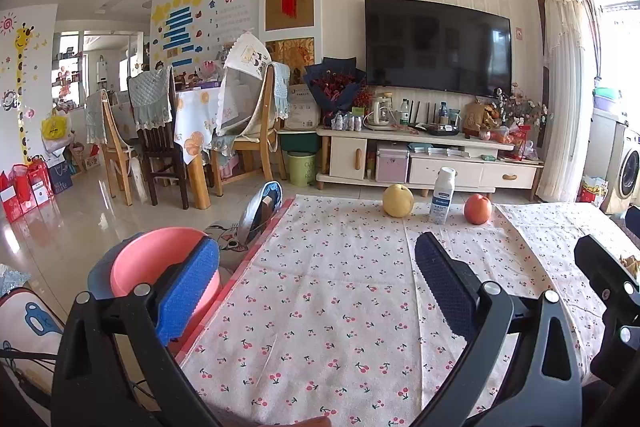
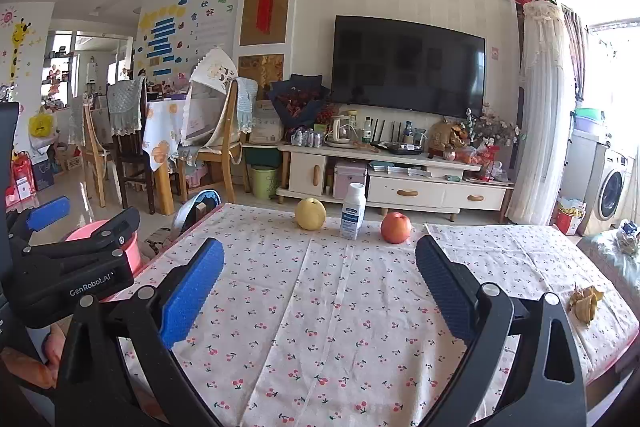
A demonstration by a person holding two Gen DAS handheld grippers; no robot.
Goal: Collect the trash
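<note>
Here: both claws wide, empty | banana peel (image 2: 584, 303) whole in right view only | bottle (image 1: 442, 195) upright

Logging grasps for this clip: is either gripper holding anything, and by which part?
Nothing is held: the left gripper and right gripper are both open above the tablecloth.

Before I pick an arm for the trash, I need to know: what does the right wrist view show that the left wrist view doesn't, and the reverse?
Only the right wrist view shows the yellowish peel scrap whole, lying on the cloth at the table's right edge; the left view catches just a sliver of it. Only the left wrist view shows the inside of the pink bin beside the table's left edge. Both show the yellow pear, white bottle and red apple lined up at the far edge, and both grippers, left gripper and right gripper, with fingers apart and holding nothing.
</note>
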